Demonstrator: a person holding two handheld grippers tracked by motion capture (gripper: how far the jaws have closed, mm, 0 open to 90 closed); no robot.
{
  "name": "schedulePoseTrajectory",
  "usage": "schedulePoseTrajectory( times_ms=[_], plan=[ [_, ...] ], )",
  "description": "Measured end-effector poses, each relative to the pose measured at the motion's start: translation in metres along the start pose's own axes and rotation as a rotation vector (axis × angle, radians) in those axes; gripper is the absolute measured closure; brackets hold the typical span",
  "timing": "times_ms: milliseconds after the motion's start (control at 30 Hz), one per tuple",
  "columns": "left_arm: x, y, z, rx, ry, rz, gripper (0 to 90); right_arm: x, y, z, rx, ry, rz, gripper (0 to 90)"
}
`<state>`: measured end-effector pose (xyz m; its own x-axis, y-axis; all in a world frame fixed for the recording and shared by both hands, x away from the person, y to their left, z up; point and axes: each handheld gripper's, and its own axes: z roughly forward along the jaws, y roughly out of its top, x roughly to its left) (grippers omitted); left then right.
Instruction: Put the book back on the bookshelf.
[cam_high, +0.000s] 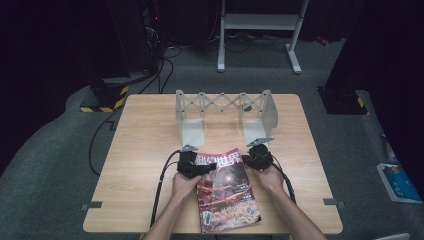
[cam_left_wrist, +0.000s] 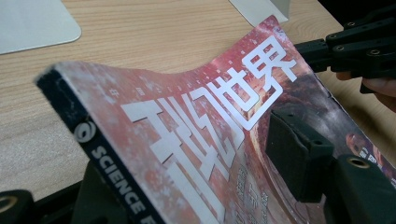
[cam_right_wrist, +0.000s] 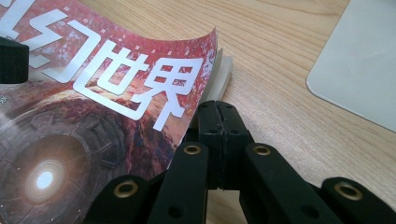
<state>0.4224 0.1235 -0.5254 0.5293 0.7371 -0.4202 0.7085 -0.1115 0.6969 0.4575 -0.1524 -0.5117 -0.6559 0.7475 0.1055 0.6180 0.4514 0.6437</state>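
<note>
A red science-fiction magazine (cam_high: 227, 190) with large white characters lies at the table's near middle. Its top end is lifted and bowed in the left gripper view (cam_left_wrist: 196, 126). My left gripper (cam_high: 202, 167) is shut on its top left corner near the dark spine, one pad (cam_left_wrist: 294, 154) on the cover and the other jaw beneath. My right gripper (cam_high: 248, 159) is shut with nothing between its jaws. Its tips (cam_right_wrist: 218, 109) touch the magazine's (cam_right_wrist: 93, 93) top right corner, under the curled cover edge. That gripper also appears in the left gripper view (cam_left_wrist: 355, 46).
A white expandable bookend rack (cam_high: 225, 107) stands across the table's far middle. Its two flat base plates (cam_high: 191, 132) (cam_high: 257, 131) reach toward the grippers. Black cables (cam_high: 159, 190) trail off the front edge. A book (cam_high: 397, 182) lies on the floor at right.
</note>
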Motion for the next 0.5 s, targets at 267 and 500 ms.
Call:
schedulePoseTrajectory(
  times_ms=[267,500],
  plan=[
    [-0.0009,0.0008,-0.0026,0.03,0.0,-0.016,43.8,0.001,0.0007,-0.0003,-0.014,0.027,-0.015,89.5],
    [-0.0015,0.0017,-0.0051,0.059,0.009,-0.043,51.9,0.0018,0.0,-0.0006,-0.017,0.042,-0.013,89.4]
  ],
)
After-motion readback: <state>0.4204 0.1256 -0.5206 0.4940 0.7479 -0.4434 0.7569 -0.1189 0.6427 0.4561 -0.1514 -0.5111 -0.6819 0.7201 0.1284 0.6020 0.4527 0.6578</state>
